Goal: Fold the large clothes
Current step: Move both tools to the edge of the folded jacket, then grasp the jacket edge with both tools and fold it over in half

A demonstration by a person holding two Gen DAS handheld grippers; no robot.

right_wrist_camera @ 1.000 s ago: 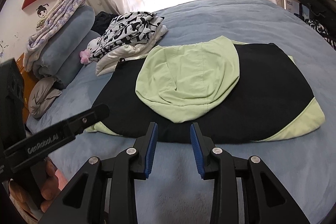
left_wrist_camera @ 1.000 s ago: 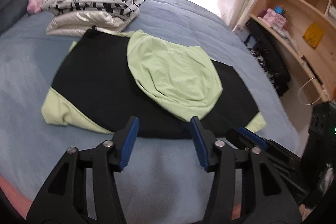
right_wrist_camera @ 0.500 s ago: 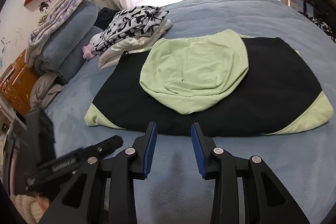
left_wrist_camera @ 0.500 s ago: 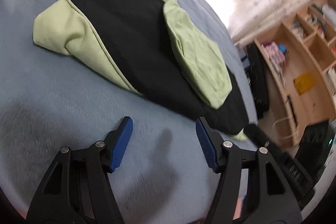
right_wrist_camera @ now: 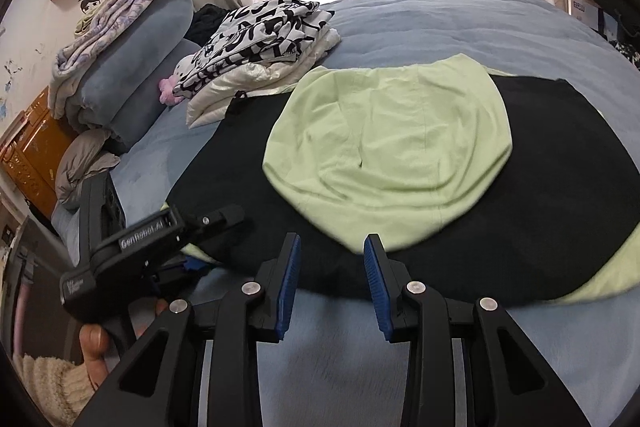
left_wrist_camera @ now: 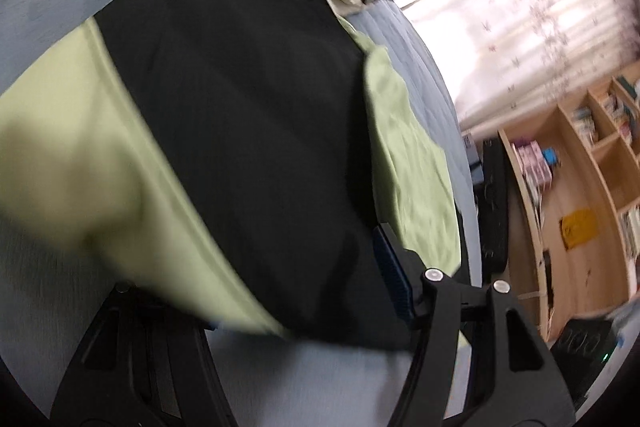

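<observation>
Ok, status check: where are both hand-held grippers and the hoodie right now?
Left hand-held gripper open, straddling the hoodie's near corner. Right hand-held gripper open, empty, at its front edge. Hoodie flat on bed. Nothing in the way.

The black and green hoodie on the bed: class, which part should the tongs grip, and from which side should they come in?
Grip the near bottom edge of the hoodie, probably at its two green corners, coming in low from the bed's near side. That edge lies free on the cover, while the hood is spread flat over the middle. The left tongs already straddle the left corner; the right tongs stand open over the edge.
</observation>
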